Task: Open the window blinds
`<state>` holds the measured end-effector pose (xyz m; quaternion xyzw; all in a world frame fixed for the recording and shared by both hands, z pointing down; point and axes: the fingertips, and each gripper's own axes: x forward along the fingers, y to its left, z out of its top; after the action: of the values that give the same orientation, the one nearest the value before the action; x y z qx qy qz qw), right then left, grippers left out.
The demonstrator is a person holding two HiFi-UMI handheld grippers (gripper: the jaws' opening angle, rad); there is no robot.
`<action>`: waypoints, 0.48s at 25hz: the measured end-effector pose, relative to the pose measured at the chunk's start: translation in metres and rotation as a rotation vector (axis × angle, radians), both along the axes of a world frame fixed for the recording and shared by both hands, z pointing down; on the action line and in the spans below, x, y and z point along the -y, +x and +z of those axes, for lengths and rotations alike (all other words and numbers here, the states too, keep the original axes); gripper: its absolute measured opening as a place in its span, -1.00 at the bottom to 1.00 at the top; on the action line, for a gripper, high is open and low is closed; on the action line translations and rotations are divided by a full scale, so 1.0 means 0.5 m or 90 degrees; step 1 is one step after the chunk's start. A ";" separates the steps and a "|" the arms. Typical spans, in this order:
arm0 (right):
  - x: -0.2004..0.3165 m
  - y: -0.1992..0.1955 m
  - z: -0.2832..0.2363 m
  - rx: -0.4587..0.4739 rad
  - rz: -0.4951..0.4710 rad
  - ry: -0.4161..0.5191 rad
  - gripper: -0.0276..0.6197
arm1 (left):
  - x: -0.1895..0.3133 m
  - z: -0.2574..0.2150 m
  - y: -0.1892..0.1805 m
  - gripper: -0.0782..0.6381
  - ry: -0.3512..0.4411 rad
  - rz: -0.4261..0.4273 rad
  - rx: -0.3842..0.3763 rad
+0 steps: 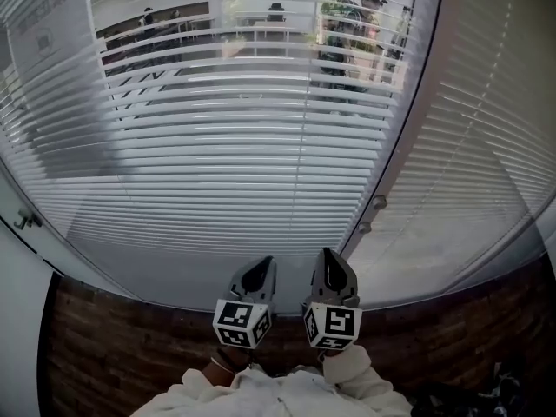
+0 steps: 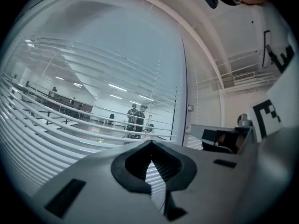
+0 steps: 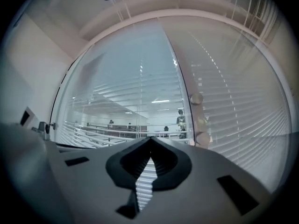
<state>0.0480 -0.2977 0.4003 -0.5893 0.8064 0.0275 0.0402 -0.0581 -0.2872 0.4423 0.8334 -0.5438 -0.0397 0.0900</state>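
Behind the blinds (image 1: 243,172), two people (image 1: 347,33) stand together.

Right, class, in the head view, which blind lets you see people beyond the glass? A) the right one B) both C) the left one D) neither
C: people show between the tilted slats of the left blind; the right blind shows only closed slats.
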 end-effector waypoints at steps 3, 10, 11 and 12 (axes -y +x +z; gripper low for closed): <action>0.002 -0.006 -0.007 0.000 -0.007 0.004 -0.88 | -0.001 -0.009 0.003 -0.78 0.007 0.001 0.000; 0.000 0.002 0.000 -0.001 -0.006 -0.008 -0.88 | -0.005 -0.006 0.015 -0.78 0.005 0.007 -0.002; 0.000 0.003 0.000 0.000 -0.005 -0.008 -0.88 | -0.004 -0.006 0.018 -0.78 0.005 0.009 -0.003; 0.000 0.005 0.001 0.001 -0.005 -0.009 -0.88 | -0.004 -0.005 0.020 -0.78 0.004 0.010 -0.004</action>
<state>0.0502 -0.2977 0.4009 -0.5866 0.8088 0.0212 0.0365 -0.0479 -0.2853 0.4395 0.8379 -0.5368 -0.0432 0.0890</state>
